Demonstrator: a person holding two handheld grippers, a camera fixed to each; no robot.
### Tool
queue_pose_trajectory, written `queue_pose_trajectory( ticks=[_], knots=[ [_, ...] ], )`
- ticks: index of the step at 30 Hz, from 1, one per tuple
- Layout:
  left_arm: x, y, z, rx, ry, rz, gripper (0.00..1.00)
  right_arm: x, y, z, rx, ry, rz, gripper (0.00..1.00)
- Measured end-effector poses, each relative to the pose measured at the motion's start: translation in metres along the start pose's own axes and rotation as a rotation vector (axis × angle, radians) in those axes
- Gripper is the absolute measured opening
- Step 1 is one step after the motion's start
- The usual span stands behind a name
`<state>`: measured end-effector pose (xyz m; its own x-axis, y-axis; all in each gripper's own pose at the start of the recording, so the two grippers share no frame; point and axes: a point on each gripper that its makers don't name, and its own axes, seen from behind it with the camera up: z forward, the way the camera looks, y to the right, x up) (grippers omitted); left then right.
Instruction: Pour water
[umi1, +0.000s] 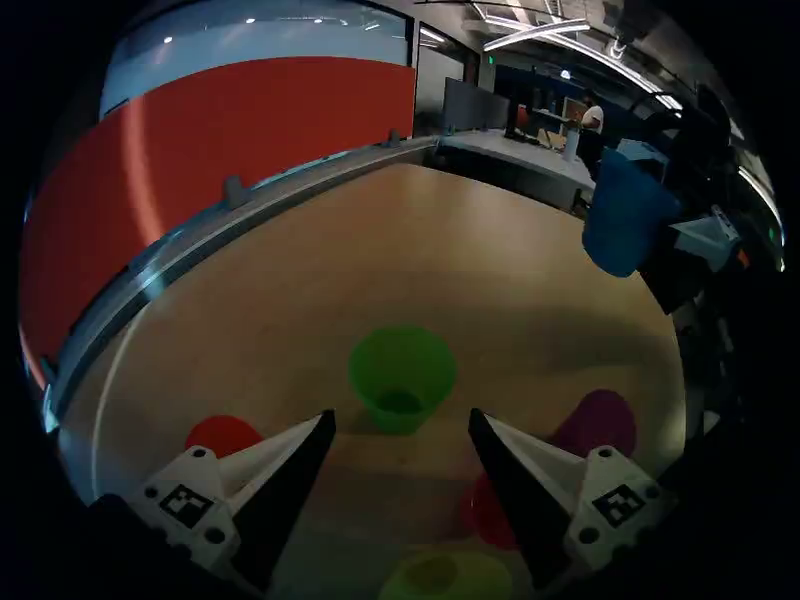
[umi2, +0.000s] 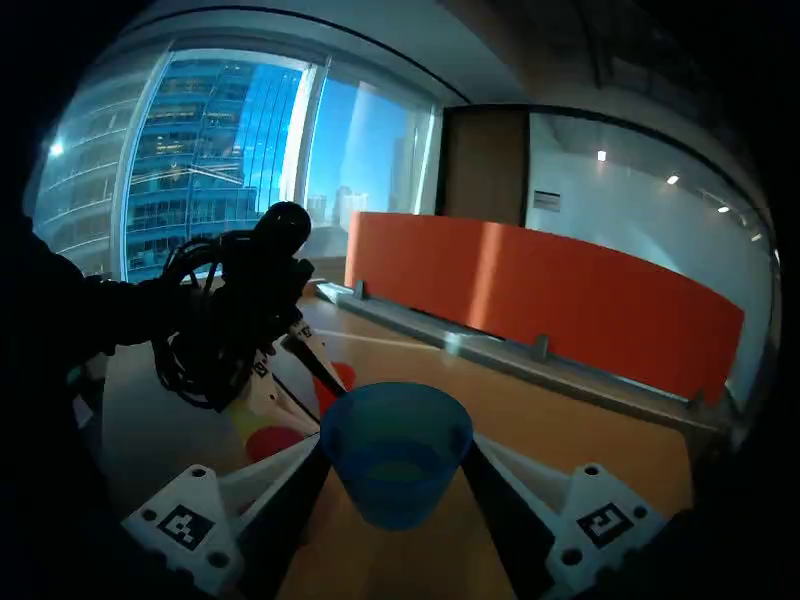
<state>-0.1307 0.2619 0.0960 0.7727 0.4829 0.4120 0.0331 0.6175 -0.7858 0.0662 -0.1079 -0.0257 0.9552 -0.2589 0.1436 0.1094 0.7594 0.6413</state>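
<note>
Right claw (umi2: 395, 447) grips the blue cup (umi2: 397, 490), upright with liquid inside, lifted off the worktop (umi1: 300, 300). My left claw (umi1: 400, 418) stands open, the green cup (umi1: 402, 378) just ahead of it. The blue cup hangs far right of that target.

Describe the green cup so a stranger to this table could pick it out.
On the wooden table beside the orange partition, look just beyond the left gripper. The green cup stands upright there, farthest out on the table. Its neighbours are a red cup, a purple cup and a paler lime cup.
</note>
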Motion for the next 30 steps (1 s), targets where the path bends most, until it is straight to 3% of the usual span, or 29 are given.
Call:
queue_pose_trajectory(
  ticks=[30],
  knots=[
    [0.007,-0.004,0.025,-0.005,-0.057,0.031,0.99,-0.005,0.016,-0.015,-0.033,-0.010,-0.004,0.90]
  ],
)
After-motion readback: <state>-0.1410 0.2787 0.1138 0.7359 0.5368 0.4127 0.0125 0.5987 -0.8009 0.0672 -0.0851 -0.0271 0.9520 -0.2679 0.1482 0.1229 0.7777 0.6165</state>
